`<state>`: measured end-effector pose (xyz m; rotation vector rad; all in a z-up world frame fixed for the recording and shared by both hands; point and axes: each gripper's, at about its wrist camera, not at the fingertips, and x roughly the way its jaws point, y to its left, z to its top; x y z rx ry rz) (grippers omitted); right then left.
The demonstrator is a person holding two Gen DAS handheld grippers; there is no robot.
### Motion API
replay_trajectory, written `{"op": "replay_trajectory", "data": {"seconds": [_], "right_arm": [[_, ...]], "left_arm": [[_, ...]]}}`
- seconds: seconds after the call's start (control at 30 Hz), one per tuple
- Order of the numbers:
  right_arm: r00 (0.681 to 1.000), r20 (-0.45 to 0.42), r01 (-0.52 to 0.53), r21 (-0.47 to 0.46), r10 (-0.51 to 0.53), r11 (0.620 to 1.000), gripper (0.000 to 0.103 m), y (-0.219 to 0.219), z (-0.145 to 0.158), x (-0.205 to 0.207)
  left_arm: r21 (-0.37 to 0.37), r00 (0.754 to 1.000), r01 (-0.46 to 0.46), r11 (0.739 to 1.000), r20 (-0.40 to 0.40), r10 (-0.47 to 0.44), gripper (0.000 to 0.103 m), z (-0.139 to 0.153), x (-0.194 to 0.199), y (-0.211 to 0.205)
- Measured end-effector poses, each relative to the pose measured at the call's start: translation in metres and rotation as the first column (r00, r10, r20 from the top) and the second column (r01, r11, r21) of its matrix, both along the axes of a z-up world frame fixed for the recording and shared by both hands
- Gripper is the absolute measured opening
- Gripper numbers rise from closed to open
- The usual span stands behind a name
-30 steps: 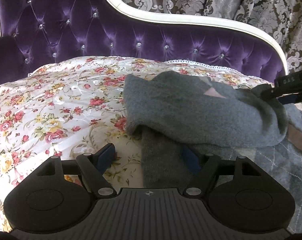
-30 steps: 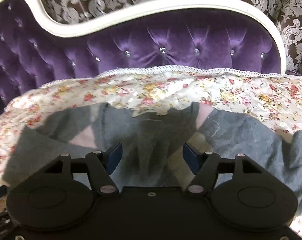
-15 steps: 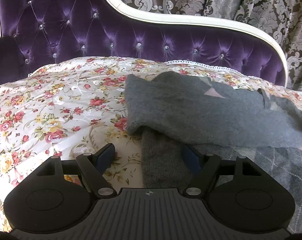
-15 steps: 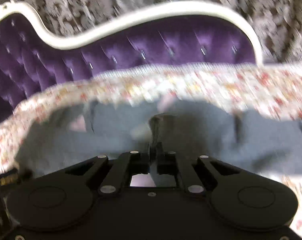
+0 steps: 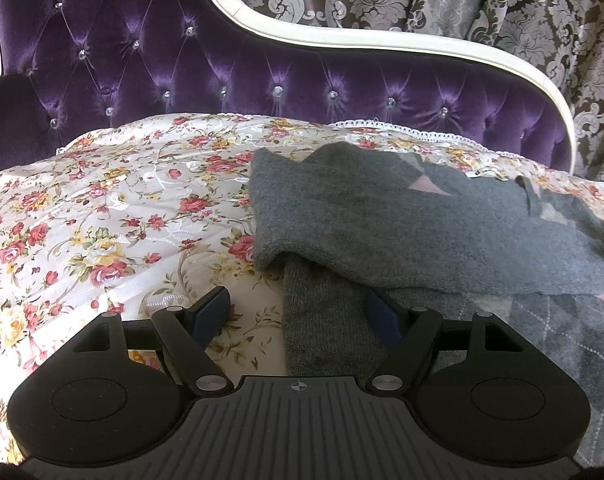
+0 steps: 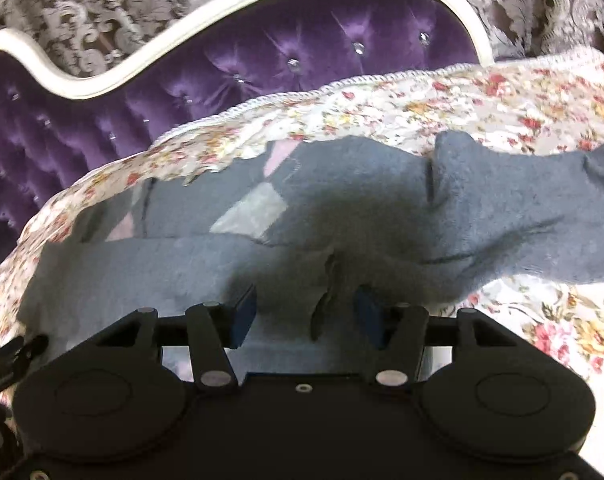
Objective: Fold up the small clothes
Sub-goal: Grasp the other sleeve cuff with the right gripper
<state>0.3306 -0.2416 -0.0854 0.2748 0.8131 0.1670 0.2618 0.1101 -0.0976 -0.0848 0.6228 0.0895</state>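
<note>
A grey knit sweater [image 5: 401,220] with pale argyle diamonds lies on the floral bedspread [image 5: 114,216], one sleeve folded across its body. My left gripper [image 5: 298,316] is open and low over the sweater's near left edge. A grey strip of knit lies between its fingers, nearer the right one, and neither pad presses it. In the right wrist view the sweater [image 6: 341,208] spreads across the middle. My right gripper [image 6: 305,316] hovers over it with its jaws opening. A small upright ridge of fabric [image 6: 325,300] stands between the pads, untouched by either.
A purple tufted headboard [image 5: 262,64] with a cream frame rises behind the bed, with patterned curtains [image 5: 481,4] beyond it. Bare floral bedspread [image 6: 561,320] lies left and right of the sweater. The left gripper's dark body [image 6: 10,356] shows at the right view's lower left edge.
My right gripper shut on a pinch of the sweater, carried it sideways to the right, and has opened again. The folded sleeve now lies stretched out flatter. My left gripper has stayed put.
</note>
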Motion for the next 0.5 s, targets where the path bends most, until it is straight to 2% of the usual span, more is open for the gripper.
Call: {"op": "replay_trajectory", "data": {"seconds": [0.07,0.13,0.23,0.3,0.37,0.43,0.5], "right_arm": [[1.0,0.01,-0.012,-0.003,0.012,1.0,0.053,0.002,-0.001,0.001],[0.999,0.013,-0.046,-0.018,0.046,0.999,0.012,0.009,0.002,0.002],[0.991,0.053,-0.12,-0.059,0.124,0.991,0.01,0.021,0.016,-0.003],[0.985,0.113,-0.115,-0.113,0.127,0.987,0.01,0.021,0.031,-0.01],[0.987,0.135,-0.069,-0.117,0.084,0.991,0.01,0.012,0.039,-0.009],[0.994,0.108,-0.011,-0.098,0.022,0.995,0.01,-0.001,0.035,-0.003],[0.997,0.071,0.014,-0.119,-0.005,0.993,0.01,-0.008,0.024,0.003]], "left_arm": [[0.0,1.0,0.0,1.0,0.0,0.0,0.074,0.0,0.0,0.0],[0.0,1.0,0.0,1.0,0.0,0.0,0.074,0.0,0.0,0.0],[-0.001,1.0,0.0,1.0,0.0,0.0,0.074,0.0,0.0,0.0],[0.001,1.0,0.0,1.0,0.0,0.0,0.074,0.0,0.0,0.0],[0.0,1.0,0.0,1.0,0.0,0.0,0.074,0.0,0.0,0.0],[0.0,1.0,0.0,1.0,0.0,0.0,0.074,0.0,0.0,0.0],[0.003,1.0,0.0,1.0,-0.002,0.0,0.074,0.0,0.0,0.0]]}}
